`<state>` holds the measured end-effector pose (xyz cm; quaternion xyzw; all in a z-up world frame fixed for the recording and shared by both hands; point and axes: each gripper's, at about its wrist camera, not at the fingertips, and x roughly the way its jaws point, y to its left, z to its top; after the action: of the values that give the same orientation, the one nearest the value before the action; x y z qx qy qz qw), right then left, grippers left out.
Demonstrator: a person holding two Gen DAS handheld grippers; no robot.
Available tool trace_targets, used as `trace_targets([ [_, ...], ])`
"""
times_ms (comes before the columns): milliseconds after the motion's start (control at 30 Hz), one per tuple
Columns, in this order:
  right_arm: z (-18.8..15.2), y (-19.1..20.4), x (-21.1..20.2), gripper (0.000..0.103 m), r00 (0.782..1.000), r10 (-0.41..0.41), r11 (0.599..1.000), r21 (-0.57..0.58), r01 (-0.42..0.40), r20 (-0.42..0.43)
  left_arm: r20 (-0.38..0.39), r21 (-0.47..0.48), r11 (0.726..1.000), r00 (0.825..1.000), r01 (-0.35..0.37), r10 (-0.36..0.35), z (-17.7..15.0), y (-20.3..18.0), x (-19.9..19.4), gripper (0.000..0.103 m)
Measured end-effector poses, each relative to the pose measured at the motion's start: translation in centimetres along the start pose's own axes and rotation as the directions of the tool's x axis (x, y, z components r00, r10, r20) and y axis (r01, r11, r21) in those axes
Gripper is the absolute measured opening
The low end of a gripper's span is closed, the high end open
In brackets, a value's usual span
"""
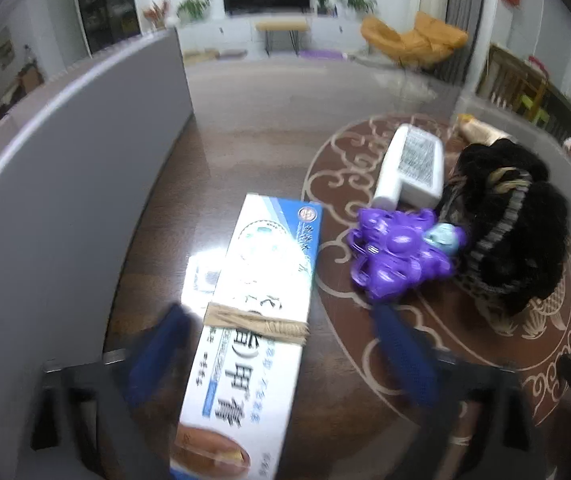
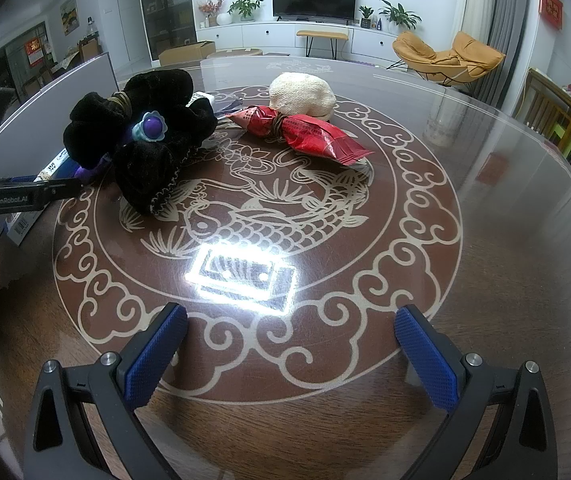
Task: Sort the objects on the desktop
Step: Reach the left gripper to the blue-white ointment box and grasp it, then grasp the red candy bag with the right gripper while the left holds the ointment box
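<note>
Early stage: left gripper fingers spread around the banded box; right gripper spread, empty; black scrunchie and red packet lie unsorted mid-table.

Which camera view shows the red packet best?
The right wrist view shows it best: the red packet lies in full sight on the table, tied around its middle, in front of a cream knitted ball. The left wrist view does not show it; the black fabric pile fills that side.
</note>
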<state>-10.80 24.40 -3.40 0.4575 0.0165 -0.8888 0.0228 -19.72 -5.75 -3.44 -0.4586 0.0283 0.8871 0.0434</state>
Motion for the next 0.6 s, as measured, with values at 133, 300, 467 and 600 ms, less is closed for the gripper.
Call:
trace_targets([
  [133,-0.1,-0.2,-0.1,0.103,1.0,0.018,1.0,-0.013,-0.018,0.001,0.002,0.018,1.0,1.0,0.002,-0.002,-2.0,-0.6,-1.8,0.044],
  [300,4.1,-3.6,-1.9,0.1,0.98,0.171,0.984,-0.073,-0.164,0.1,0.045,0.041,0.999,0.999,0.019,-0.02,-6.2,-1.3,-4.5,0.044],
  [467,12.5,-3.9,3.7,0.079,0.966,0.239,0.926,-0.276,-0.258,-0.102,0.055,0.018,1.0,0.998,0.019,-0.02,-7.0,-1.4,-5.1,0.044],
  [600,13.5,-2.2,7.8,0.059,0.956,0.198,0.893,-0.363,-0.266,-0.216,0.062,0.012,1.0,0.998,0.021,-0.022,-6.9,-1.3,-4.7,0.044],
])
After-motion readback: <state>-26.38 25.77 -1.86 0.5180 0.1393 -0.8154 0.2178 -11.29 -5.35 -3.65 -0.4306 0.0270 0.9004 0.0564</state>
